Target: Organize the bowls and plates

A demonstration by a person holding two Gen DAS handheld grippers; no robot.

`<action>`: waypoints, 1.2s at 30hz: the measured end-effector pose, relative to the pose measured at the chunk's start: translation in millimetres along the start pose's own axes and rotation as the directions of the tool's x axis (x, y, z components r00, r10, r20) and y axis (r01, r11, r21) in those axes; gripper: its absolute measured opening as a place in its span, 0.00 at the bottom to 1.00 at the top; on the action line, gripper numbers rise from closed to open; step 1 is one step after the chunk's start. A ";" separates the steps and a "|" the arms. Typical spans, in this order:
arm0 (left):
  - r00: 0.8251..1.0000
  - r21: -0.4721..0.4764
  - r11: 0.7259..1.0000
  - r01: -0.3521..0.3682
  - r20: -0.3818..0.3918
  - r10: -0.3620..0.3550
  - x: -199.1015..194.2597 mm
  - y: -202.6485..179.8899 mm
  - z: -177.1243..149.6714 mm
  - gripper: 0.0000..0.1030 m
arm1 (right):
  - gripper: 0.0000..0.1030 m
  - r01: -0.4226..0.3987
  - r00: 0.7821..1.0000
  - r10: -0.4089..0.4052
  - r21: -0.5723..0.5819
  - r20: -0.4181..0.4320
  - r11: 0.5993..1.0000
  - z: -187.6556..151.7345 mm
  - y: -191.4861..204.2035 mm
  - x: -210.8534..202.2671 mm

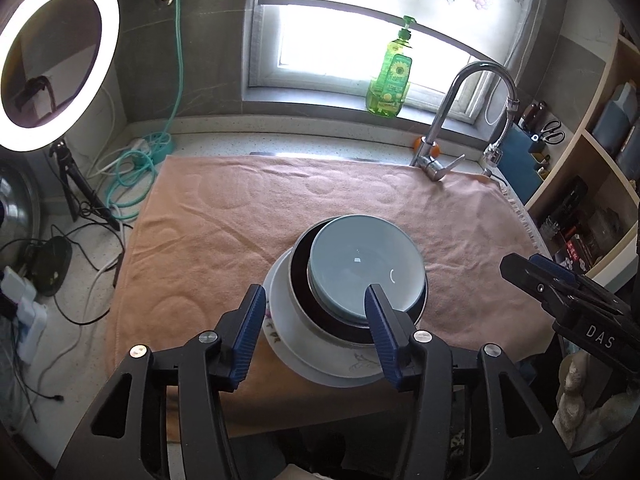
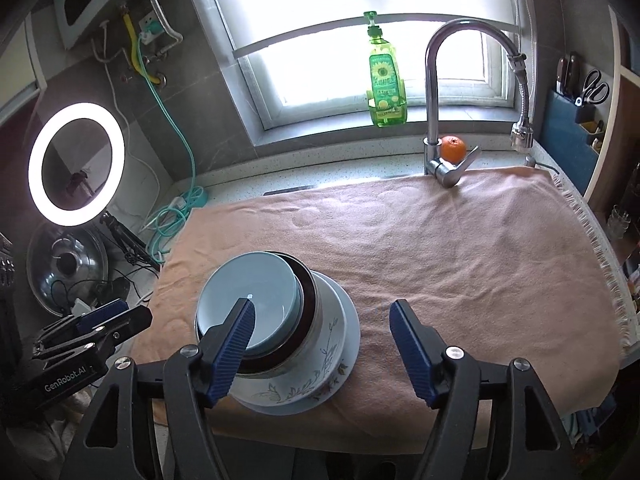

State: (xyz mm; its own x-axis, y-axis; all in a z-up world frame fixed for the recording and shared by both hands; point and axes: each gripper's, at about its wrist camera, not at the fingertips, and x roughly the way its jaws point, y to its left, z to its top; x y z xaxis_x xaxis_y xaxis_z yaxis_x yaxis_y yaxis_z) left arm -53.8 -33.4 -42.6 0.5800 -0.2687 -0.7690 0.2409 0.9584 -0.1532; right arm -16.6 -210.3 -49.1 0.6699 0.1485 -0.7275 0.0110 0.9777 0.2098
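Dishes sat nested in one stack near the front edge of the peach terry towel (image 1: 248, 224) that covered the worktop: a pale blue ceramic bowl (image 1: 362, 266) on top, inside a dark-lined steel-walled bowl (image 1: 298, 268), inside a white bowl with a leaf pattern (image 2: 304, 388), all on a white plate (image 1: 340, 378). From my left wrist camera the stack lay just ahead of centre, and my left hand-held gripper (image 1: 316, 330) hung over it with its blue ribbed fingers spread wide, one to each side of the steel-walled bowl, pinching nothing. From the right wrist camera the stack lay left of centre; my right hand-held gripper (image 2: 322, 344) was likewise spread, its left finger overlapping the blue bowl in view while the other hung over bare towel. I could not tell whether that finger touched the bowl.

At the back edge of the worktop stood a chrome gooseneck tap (image 2: 434, 92) with an orange fruit (image 2: 453, 148) just behind its base. A green dish-soap pump bottle (image 2: 384, 80) stood on the windowsill, and a lit ring light (image 2: 76, 164) stood off the left edge.
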 end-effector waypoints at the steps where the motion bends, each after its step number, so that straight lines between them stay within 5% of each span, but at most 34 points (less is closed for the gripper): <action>1: 1.000 -0.003 1.000 -0.004 0.000 0.004 -1.0 0.0 -0.5 0.49 | 0.65 0.003 1.000 -0.003 -0.002 0.004 1.000 -0.7 0.4 -1.2; 6: 1.000 -0.013 1.000 -0.018 0.002 0.018 -4.2 2.0 0.1 0.50 | 0.65 0.008 1.000 -0.008 -0.013 0.009 1.000 -3.6 2.0 -4.9; 10: 1.000 -0.019 1.000 -0.015 0.006 0.015 -6.7 3.9 0.0 0.63 | 0.65 0.002 1.000 -0.002 0.005 0.010 1.000 -4.0 0.8 -7.5; 36: 1.000 0.000 1.000 -0.002 -0.001 0.002 -2.8 0.7 2.3 0.63 | 0.65 0.018 1.000 -0.018 0.018 -0.001 1.000 -3.8 -4.1 -2.4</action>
State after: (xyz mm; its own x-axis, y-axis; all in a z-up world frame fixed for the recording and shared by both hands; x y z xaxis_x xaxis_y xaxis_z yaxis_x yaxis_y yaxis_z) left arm -53.5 -32.2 -39.1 0.5800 -0.2672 -0.7696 0.2400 0.9588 -0.1519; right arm -21.1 -214.1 -50.7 0.6685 0.1307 -0.7322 0.0366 0.9774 0.2080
